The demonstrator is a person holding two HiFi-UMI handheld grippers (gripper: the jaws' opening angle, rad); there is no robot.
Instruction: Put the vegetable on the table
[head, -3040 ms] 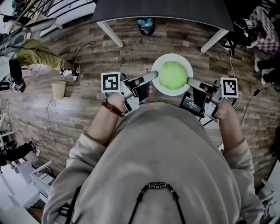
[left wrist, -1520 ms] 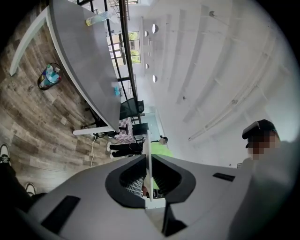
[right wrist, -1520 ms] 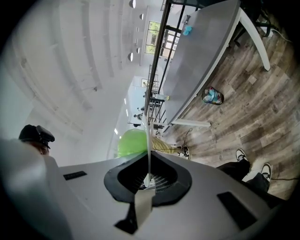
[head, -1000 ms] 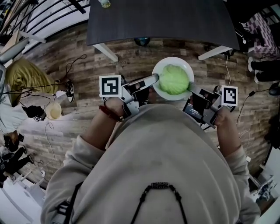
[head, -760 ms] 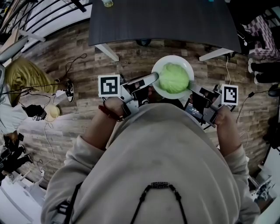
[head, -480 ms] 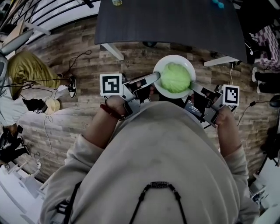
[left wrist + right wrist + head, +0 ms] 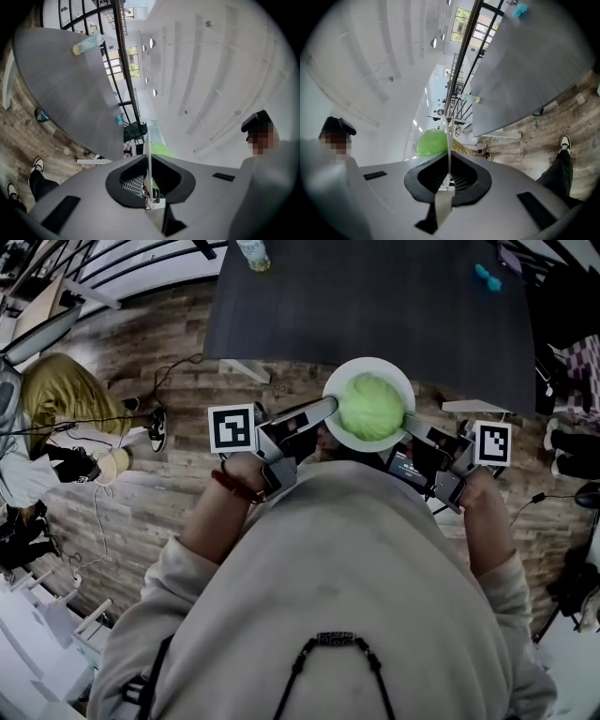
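A green cabbage point(image 7: 370, 406) lies on a white plate point(image 7: 337, 379) that I carry between both grippers. My left gripper point(image 7: 329, 409) is shut on the plate's left rim, my right gripper point(image 7: 410, 422) on its right rim. In the left gripper view the plate rim point(image 7: 148, 154) runs edge-on between the jaws of the left gripper point(image 7: 149, 165), with the cabbage point(image 7: 160, 150) behind it. The right gripper view shows the same: the rim point(image 7: 449, 140) pinched in the right gripper point(image 7: 449, 161), the cabbage point(image 7: 431, 142) to the left. The plate overlaps the near edge of the dark table point(image 7: 375, 306).
A bottle point(image 7: 253, 253) and a small blue item point(image 7: 487, 277) stand at the table's far side. White table legs point(image 7: 246, 371) reach the wooden floor. At the left a person point(image 7: 47, 399) sits among cables, with a shoe point(image 7: 157, 427) nearby.
Both grippers have carried the plate forward. The dark table has come much nearer in the head view, and the plate now overlaps its front edge. Both grips are unchanged.
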